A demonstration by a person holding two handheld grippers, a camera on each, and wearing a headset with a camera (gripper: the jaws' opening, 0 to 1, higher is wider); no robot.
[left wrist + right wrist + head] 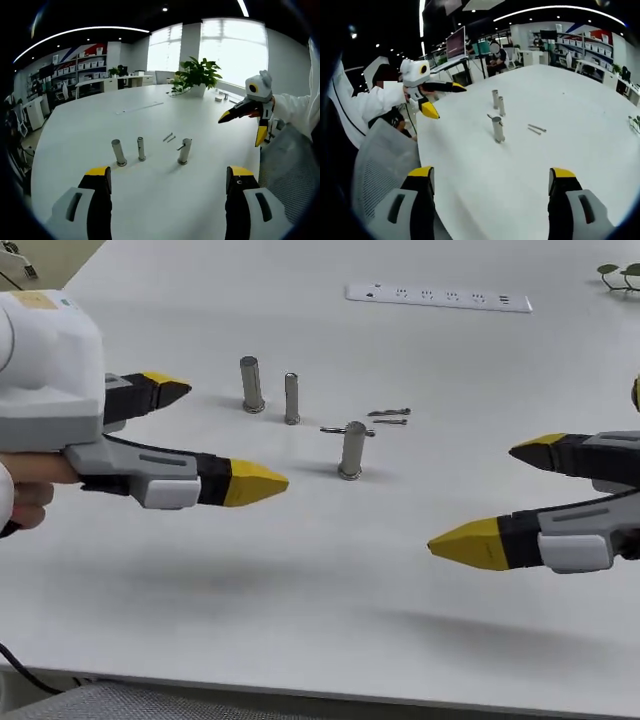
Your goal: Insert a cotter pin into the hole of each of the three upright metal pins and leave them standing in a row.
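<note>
So, left tongs (235,435) and right tongs (471,497) hover spread, empty. Two thin loose steel cotter pins (390,412) lie just beside the nearest upright silver metal pin (351,450); a sloppy pinch could topple it.

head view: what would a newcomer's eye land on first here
Most striking are the yellow-tipped jaws, standing open: the left gripper at the picture's left, the right gripper at its right. Between them, on the white table, three metal pins stand in a row; the rightmost pin carries a cotter pin, and two loose cotter pins lie beside it.
</note>
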